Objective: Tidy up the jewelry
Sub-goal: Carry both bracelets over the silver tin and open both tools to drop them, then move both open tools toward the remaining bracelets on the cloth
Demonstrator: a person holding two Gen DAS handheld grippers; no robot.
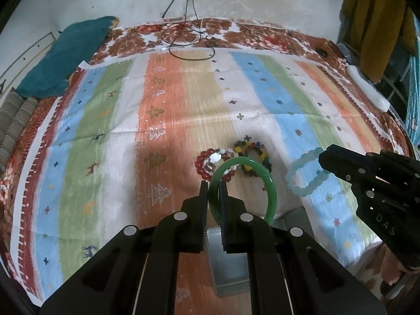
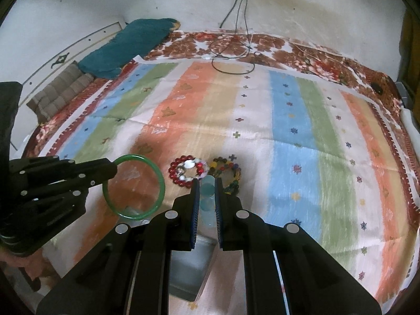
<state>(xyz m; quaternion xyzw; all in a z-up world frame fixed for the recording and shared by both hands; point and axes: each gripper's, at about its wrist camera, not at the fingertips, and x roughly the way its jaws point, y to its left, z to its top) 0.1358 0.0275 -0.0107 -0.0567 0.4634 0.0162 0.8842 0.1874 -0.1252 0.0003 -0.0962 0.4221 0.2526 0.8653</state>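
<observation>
My left gripper (image 1: 213, 186) is shut on the rim of a green bangle (image 1: 271, 191), which hangs above the striped cloth. In the right wrist view the same bangle (image 2: 160, 189) shows at the left gripper's (image 2: 114, 166) tip. My right gripper (image 2: 207, 182) is shut on a light blue bead bracelet (image 2: 207, 191). The left wrist view shows that bracelet (image 1: 304, 173) dangling from the right gripper (image 1: 321, 157). A red bead bracelet (image 1: 210, 165) and a multicoloured bead bracelet (image 1: 254, 157) lie side by side on the cloth. An open grey box (image 2: 189, 270) sits below both grippers.
The striped cloth (image 1: 183, 105) covers a bed with a floral sheet. A teal cloth (image 1: 65, 55) lies at the far left and cables (image 1: 189, 39) trail at the back. A white object (image 1: 367, 89) lies by the right edge, under a yellow garment (image 1: 375, 21).
</observation>
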